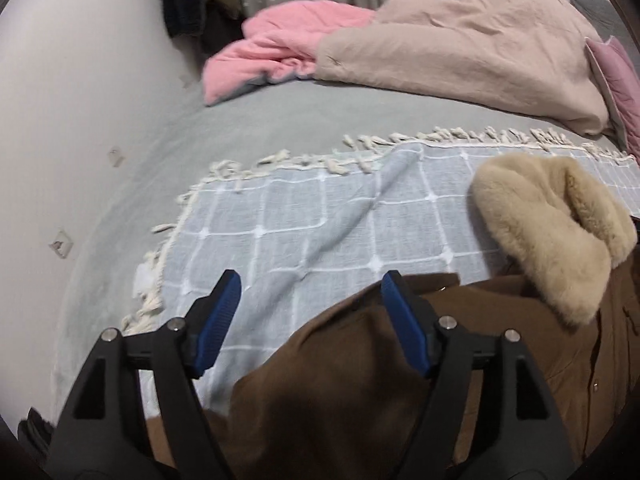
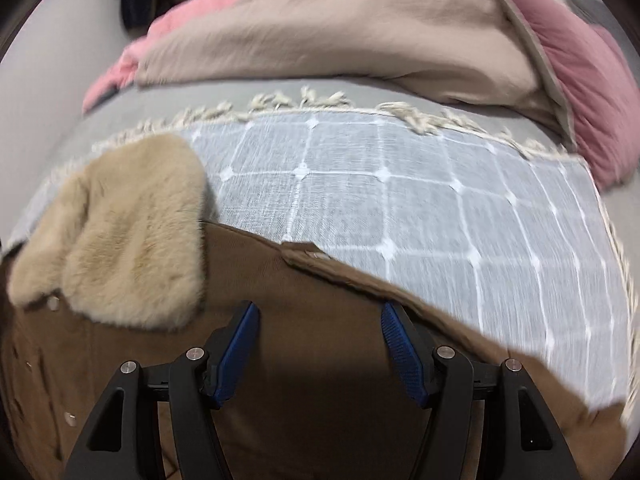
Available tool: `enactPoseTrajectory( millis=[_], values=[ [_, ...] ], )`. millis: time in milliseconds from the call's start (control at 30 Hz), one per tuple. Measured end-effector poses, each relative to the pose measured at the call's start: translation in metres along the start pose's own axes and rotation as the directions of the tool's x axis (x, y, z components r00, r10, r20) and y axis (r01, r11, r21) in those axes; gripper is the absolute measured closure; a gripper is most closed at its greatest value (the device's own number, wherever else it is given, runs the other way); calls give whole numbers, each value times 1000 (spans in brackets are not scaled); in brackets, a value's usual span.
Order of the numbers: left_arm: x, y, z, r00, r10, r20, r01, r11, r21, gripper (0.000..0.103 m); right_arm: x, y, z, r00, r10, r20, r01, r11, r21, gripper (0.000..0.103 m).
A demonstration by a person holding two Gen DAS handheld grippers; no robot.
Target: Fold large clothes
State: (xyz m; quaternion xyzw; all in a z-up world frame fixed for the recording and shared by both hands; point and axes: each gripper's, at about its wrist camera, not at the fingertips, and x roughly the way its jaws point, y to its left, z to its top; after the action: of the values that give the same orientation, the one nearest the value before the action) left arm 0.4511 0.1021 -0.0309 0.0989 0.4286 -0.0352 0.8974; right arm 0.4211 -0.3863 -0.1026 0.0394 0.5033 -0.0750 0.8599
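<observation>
The left gripper (image 1: 310, 280) stands with its jaws spread wide, blue pads apart and nothing pinched between them. Below it lies the brown coat (image 1: 360, 380), whose folded edge passes under the right-hand pad, while the left-hand pad hangs over the pale blue checked blanket (image 1: 304, 216). Ahead and to the right of these jaws sits the coat's beige fur collar (image 1: 552, 232), resting on the brown cloth and the blanket.

The right gripper (image 2: 318, 312) is likewise parted, its pads clear of any fabric, with the coat (image 2: 312, 280) spread beneath and between them. From here the fur collar (image 2: 120, 240) lies ahead to the left, and a buttoned tab at the coat's edge (image 2: 308, 256) sits just beyond the fingertips. The checked blanket (image 2: 400, 184), with its cream fringe, stretches ahead and to the right.

Farther beyond both grippers, on the grey bedsheet (image 1: 280, 120), a beige duvet (image 1: 460, 48) is heaped beside a pink blanket (image 1: 272, 52), with a mauve pillow (image 2: 580, 92) at the right end. A white wall (image 1: 60, 120) runs along the left side of the left gripper
</observation>
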Motion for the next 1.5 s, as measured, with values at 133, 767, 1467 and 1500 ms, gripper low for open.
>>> enactPoseTrajectory(
  millis=[133, 767, 1467, 1500],
  values=[
    [35, -18, 9, 989, -108, -99, 113, 993, 42, 29, 18, 12, 13, 998, 43, -35, -46, 996, -70, 38],
    [43, -143, -23, 950, -231, -210, 288, 909, 302, 81, 43, 22, 13, 993, 117, -25, -119, 971, -206, 25],
    [-51, -48, -61, 990, -128, 65, 138, 971, -194, 26, -48, -36, -94, 984, -54, 169, 54, 999, 4, 44],
    [-66, -48, -69, 986, -150, 74, 162, 967, -198, 25, -63, -38, -104, 981, -49, 186, 48, 999, 8, 44]
  ],
)
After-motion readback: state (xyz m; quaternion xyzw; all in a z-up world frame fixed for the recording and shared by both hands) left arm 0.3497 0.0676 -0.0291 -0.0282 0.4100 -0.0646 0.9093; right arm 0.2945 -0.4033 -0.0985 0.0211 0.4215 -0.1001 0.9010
